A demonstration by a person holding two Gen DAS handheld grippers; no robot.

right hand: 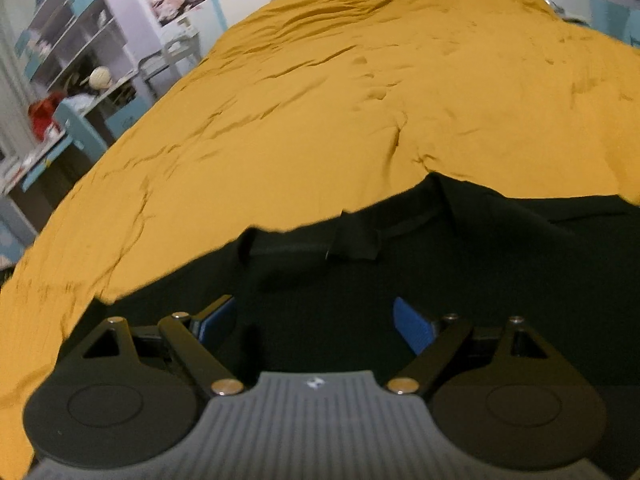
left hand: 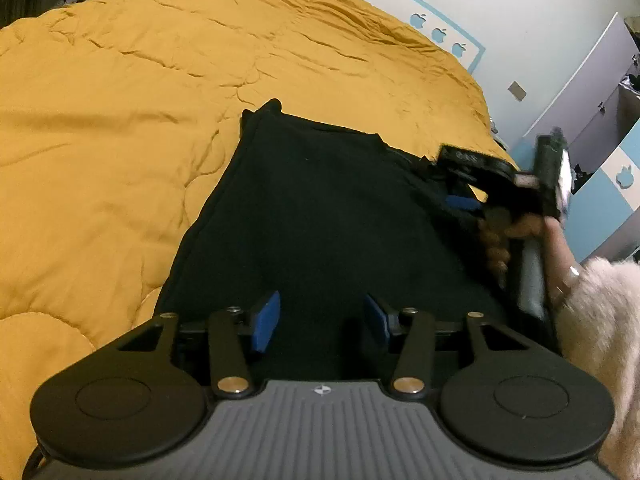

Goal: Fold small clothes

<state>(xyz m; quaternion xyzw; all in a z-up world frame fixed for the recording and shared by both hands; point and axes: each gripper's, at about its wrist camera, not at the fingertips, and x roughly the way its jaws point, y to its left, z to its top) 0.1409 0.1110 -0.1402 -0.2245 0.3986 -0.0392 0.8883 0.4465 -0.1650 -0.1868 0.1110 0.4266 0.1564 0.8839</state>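
Note:
A small black garment (left hand: 320, 216) lies flat on a mustard-yellow quilt (left hand: 140, 100). My left gripper (left hand: 322, 324) is open just above its near edge, blue pads apart, holding nothing. In the left wrist view the right gripper (left hand: 460, 196) hovers at the garment's right edge, blurred, held by a hand in a fluffy sleeve. In the right wrist view the same garment (right hand: 400, 260) fills the lower frame, with a folded flap and seam near its far edge. My right gripper (right hand: 316, 326) is open over the cloth and empty.
The yellow quilt (right hand: 340, 100) covers the whole bed around the garment. A white wall with a blue border and apple stickers (left hand: 440, 34) stands behind. Shelves and a cluttered desk (right hand: 60, 112) are at the left of the bed.

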